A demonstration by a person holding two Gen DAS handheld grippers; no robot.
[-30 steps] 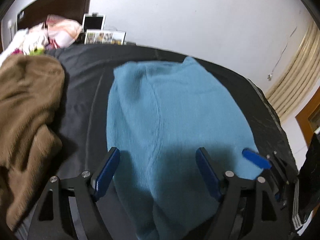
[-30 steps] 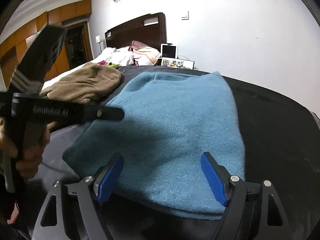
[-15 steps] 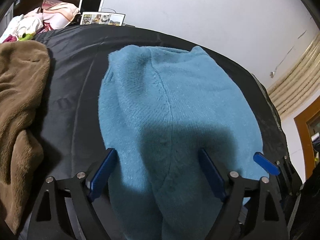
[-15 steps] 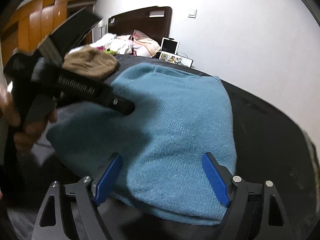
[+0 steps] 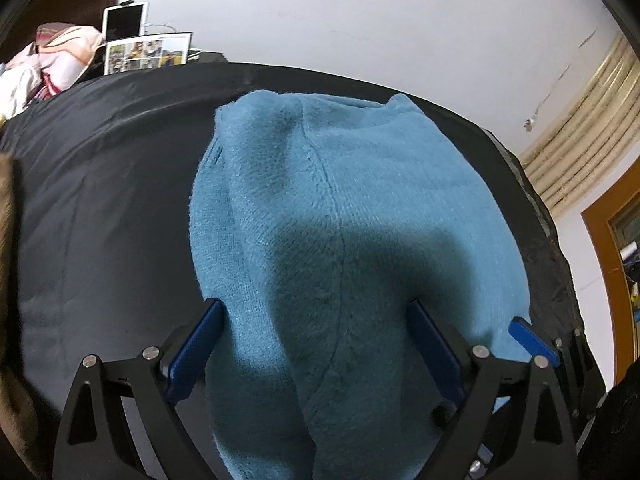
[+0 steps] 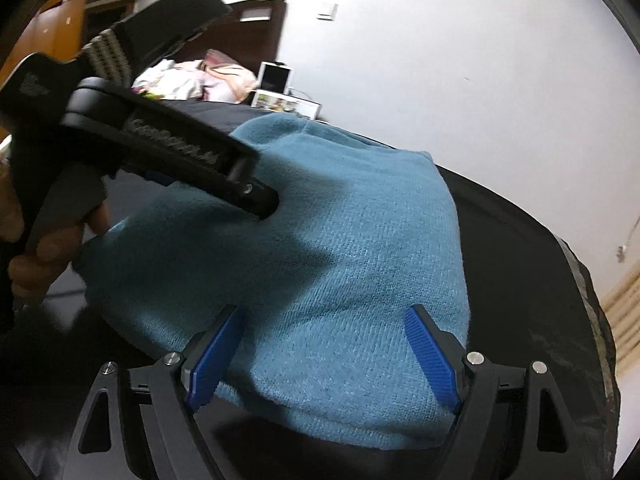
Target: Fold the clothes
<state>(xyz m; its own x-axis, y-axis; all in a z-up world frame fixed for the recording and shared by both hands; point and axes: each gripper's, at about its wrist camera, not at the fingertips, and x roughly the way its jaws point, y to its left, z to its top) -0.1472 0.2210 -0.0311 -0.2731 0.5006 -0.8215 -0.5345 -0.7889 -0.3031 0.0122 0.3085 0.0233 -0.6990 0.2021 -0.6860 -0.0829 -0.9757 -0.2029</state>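
A teal knit sweater (image 5: 340,184) lies folded on the black bed cover (image 5: 100,200), with a seam running down its middle. My left gripper (image 5: 314,304) hovers over the sweater's near end; its jaws are opening, they straddle the cloth, and the blue pads do not press on it. My right gripper (image 6: 324,312) stands open over the near right part of the sweater (image 6: 360,248), with nothing pinched. In the right wrist view a hand (image 6: 48,248) holds the left tool, whose black finger (image 6: 224,172) reaches over the sweater. One blue pad of the right gripper (image 5: 532,340) shows in the left wrist view.
A brown garment (image 5: 6,200) lies at the far left edge. Crumpled bedding (image 5: 52,52), a tablet (image 5: 124,18) and a photo frame (image 5: 146,52) stand by the headboard. The bed's right edge (image 6: 592,320) drops off near a curtain (image 5: 580,152).
The left gripper has moved right and closer over the sweater, and the brown garment has slid almost out of its view. Its jaws stand wider. The right gripper has tipped down a little.
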